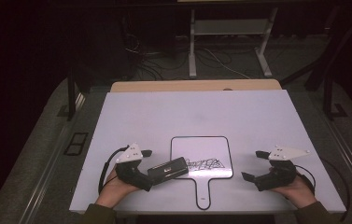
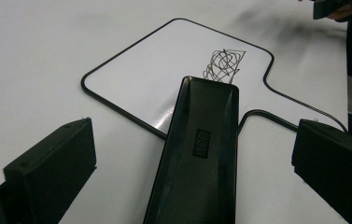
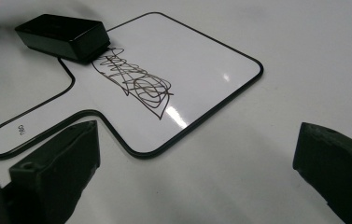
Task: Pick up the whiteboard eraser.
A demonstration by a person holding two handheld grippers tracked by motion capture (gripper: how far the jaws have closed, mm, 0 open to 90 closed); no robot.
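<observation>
Between the wide-open jaws of the left tool lies the black eraser, ungripped, on the whiteboard.

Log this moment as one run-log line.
left gripper: open around eraser | eraser: on whiteboard edge, beside scribble | right gripper: open, empty

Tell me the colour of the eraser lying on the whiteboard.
Black eraser, glossy; clearest in the left gripper view.

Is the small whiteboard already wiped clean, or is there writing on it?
Not clean. The whiteboard carries a black scribble near its handle end, and the black eraser rests at the scribble's edge, between the open left gripper's jaws.
</observation>
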